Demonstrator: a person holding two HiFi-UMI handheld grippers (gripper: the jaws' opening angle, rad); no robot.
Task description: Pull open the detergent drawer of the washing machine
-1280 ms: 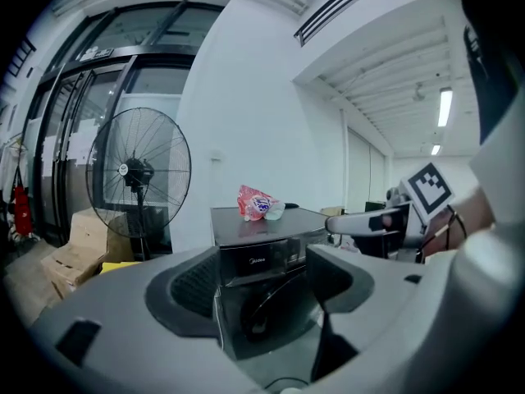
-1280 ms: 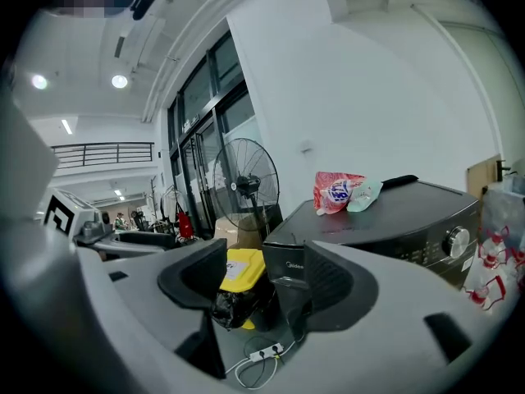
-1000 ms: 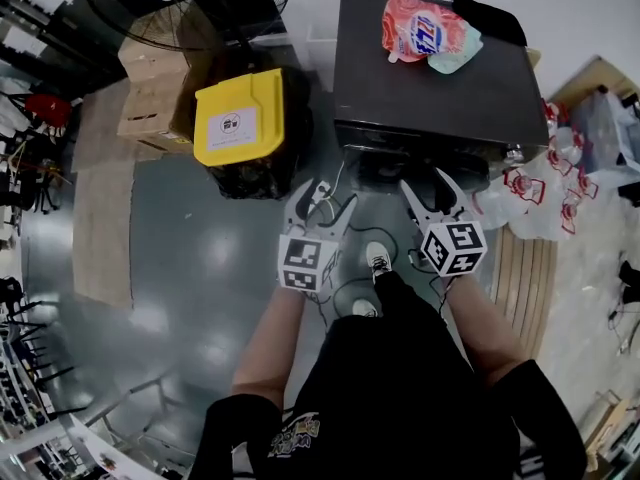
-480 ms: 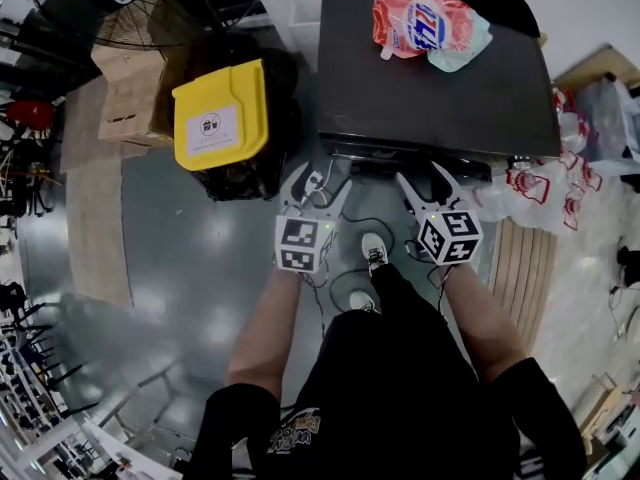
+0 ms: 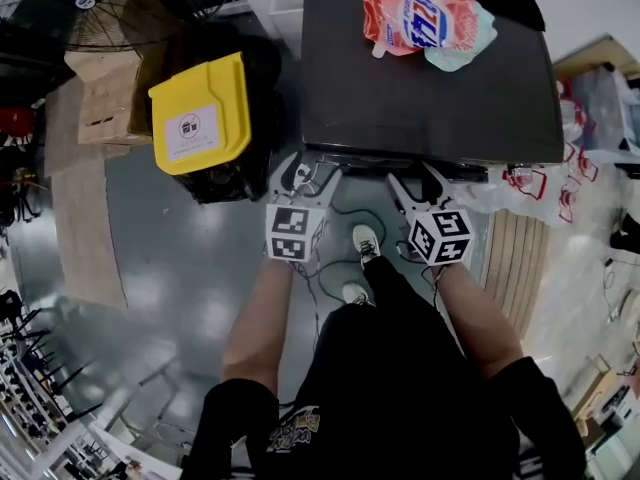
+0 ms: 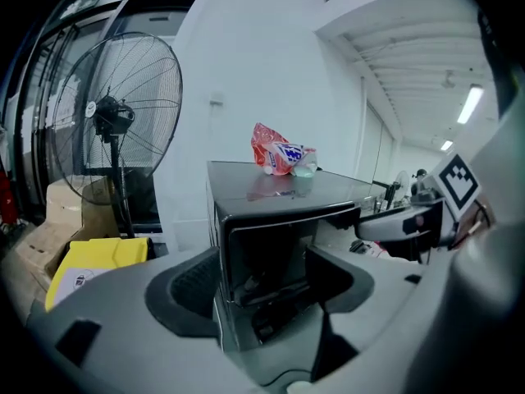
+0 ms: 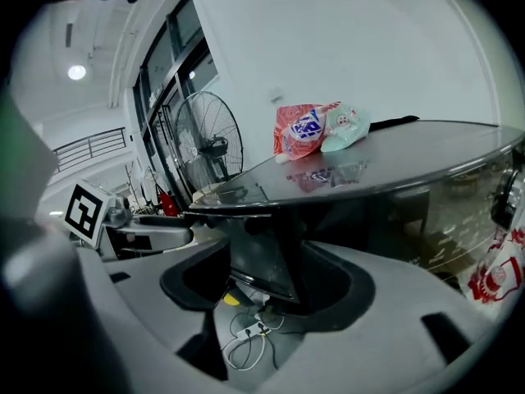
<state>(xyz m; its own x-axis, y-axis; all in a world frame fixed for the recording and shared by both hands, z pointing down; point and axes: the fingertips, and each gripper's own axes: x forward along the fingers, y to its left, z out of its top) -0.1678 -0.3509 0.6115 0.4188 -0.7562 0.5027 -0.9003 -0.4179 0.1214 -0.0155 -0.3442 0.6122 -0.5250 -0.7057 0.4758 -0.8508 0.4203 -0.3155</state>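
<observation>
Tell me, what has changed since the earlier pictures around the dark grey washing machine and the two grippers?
The left gripper and the right gripper both moved forward, closer to the front edge of the dark grey box-shaped washing machine. The right gripper's jaws have just been closing slightly, with nothing between them. Nothing was grasped or released. The red-and-white detergent pouch stays on the machine's top; both grippers stay open.

Glossy dark washing machine (image 5: 430, 88) top

Left tongs (image 5: 306, 173) and right tongs (image 5: 414, 178) have neared the washing machine (image 5: 430, 98), the right jaws closing slightly on nothing.
</observation>
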